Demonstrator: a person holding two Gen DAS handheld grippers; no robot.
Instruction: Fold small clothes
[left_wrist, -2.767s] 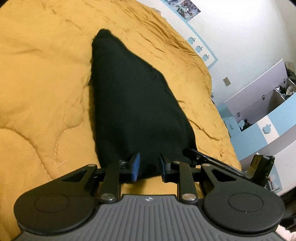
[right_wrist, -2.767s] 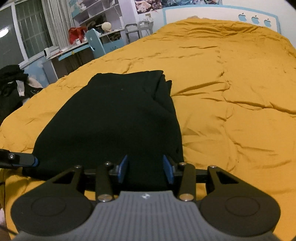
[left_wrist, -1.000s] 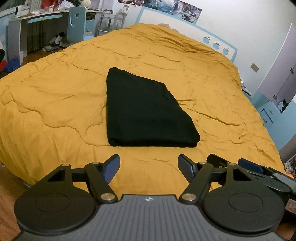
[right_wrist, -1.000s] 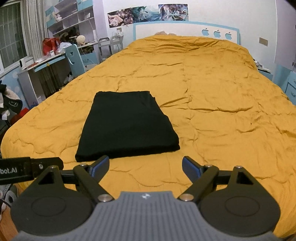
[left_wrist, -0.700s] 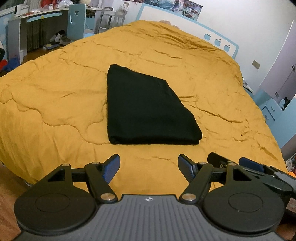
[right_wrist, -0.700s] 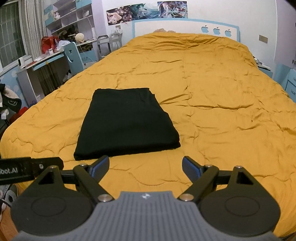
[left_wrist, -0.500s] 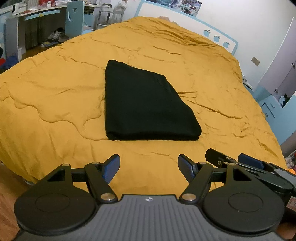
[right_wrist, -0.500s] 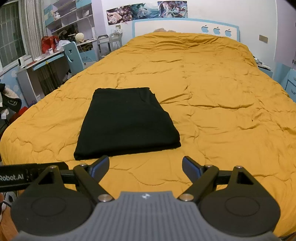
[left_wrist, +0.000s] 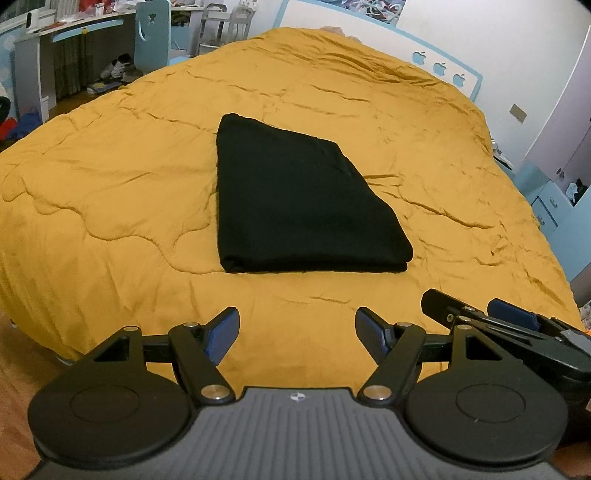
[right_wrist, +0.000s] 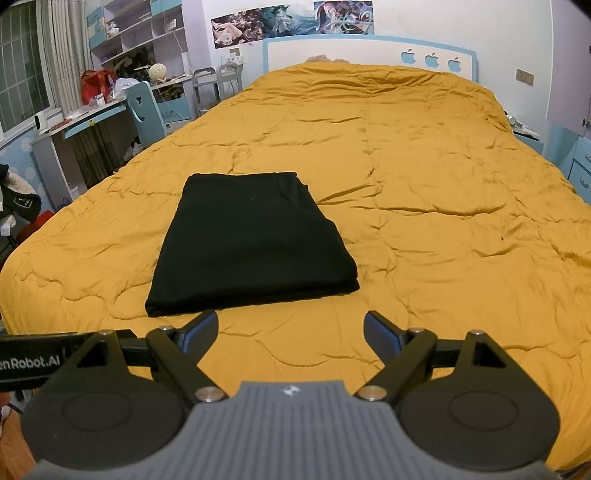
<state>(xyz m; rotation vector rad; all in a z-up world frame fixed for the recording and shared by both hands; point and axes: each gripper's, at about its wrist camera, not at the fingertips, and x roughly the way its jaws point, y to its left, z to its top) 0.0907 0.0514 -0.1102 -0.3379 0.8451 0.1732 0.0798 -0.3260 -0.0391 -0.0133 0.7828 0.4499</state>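
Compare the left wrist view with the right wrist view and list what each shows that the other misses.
Only the left wrist view shows the right gripper from the side, at its right edge. Only the right wrist view shows the posters, the shelves and the window. Both share the folded black garment lying flat on the yellow quilt, the apple headboard, the desk, and open, empty jaws.

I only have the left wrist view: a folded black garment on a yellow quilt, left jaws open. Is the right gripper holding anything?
Observer: No. The right gripper is open and empty, short of the folded black garment.
Operator: What is past the pale desk, beyond my frame?
Observer: A gridded window with a pale curtain.
Operator: And above the desk?
Observer: White wall shelves crowded with items.
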